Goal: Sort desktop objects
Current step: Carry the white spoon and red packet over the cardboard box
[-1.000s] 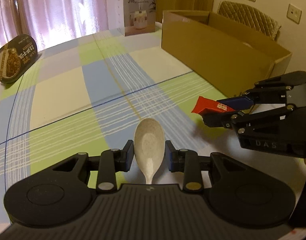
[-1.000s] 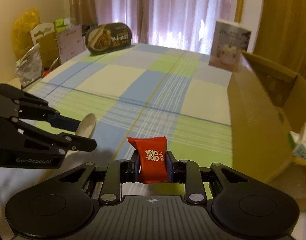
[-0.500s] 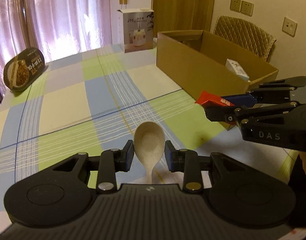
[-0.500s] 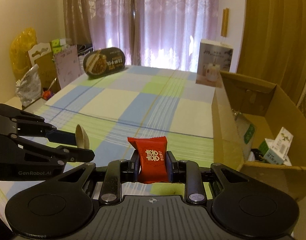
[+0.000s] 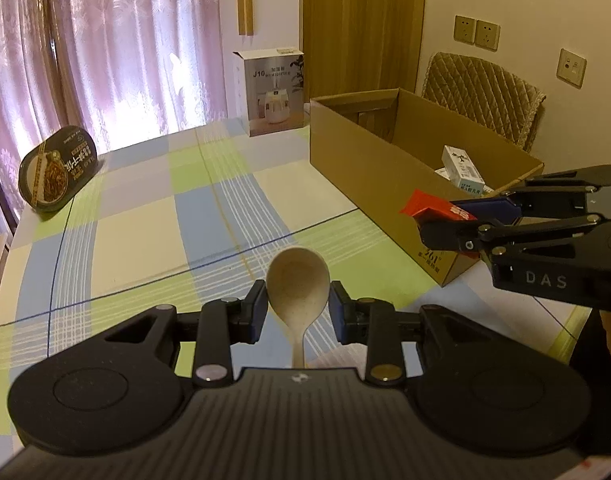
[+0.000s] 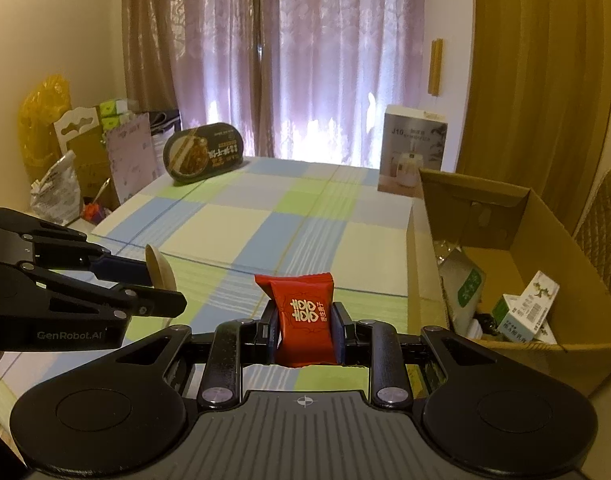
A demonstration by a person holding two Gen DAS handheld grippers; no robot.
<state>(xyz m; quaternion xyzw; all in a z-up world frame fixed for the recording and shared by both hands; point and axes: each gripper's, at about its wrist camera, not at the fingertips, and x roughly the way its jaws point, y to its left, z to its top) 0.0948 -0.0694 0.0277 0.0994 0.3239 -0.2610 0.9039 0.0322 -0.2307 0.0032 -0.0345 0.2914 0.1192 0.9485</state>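
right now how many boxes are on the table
2: an open cardboard box at the table's right side, and a white humidifier box standing upright at the far edge behind it. Small cartons lie inside the cardboard box; more may be hidden.

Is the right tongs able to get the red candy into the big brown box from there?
Probably yes. The right tongs grip the red candy beside the cardboard box, whose top is open; nothing blocks the way.

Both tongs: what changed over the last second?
Both rose above the table toward the cardboard box, whose inside now shows. Unchanged: left tongs grip the spoon, right tongs grip the red candy packet.
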